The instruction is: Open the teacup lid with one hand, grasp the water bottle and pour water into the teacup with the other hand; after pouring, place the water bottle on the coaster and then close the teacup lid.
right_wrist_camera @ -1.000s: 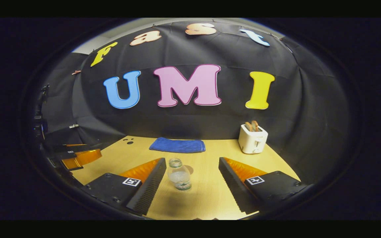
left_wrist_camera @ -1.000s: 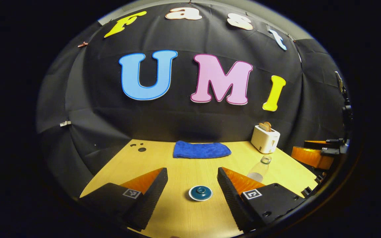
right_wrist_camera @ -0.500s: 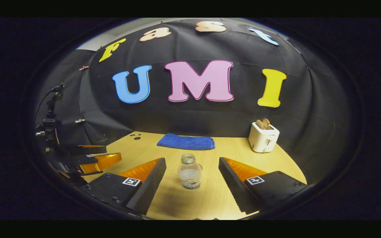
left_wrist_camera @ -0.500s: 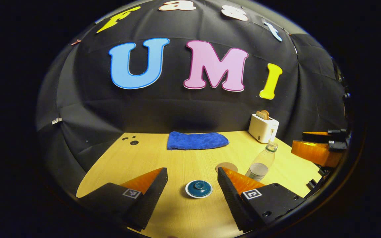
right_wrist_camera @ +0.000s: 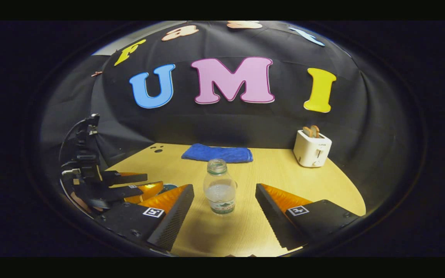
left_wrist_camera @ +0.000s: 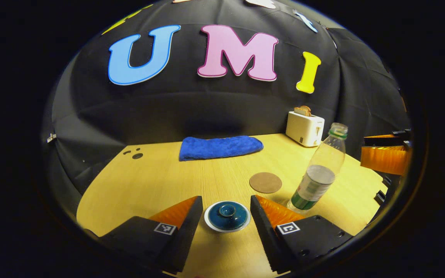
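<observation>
The wooden surface (left_wrist_camera: 160, 181) carried everything, and the largest risk sat on it: the water bottle (right_wrist_camera: 219, 190) stood upright and uncapped, partly filled with clear water, between the spread jaws of the right gripper (right_wrist_camera: 224, 210), which touched nothing. A finger closing off-centre, or nudging the bottle's shoulder, would likely tip it and spill, since the mouth was open. In the left gripper view the bottle (left_wrist_camera: 317, 170) stood just right of the round coaster (left_wrist_camera: 265, 182), which lay bare, so a careless sweep could also slide the coaster away.

The left gripper (left_wrist_camera: 226, 210) had its jaws released, bracketing the teacup lid (left_wrist_camera: 227, 214), a dark blue lid with a small knob seated on the white-rimmed teacup. The knob looked a small, rounded purchase; a pinch set too low might drag the whole cup. What the teacup held could not be told, the lid covering it.
</observation>
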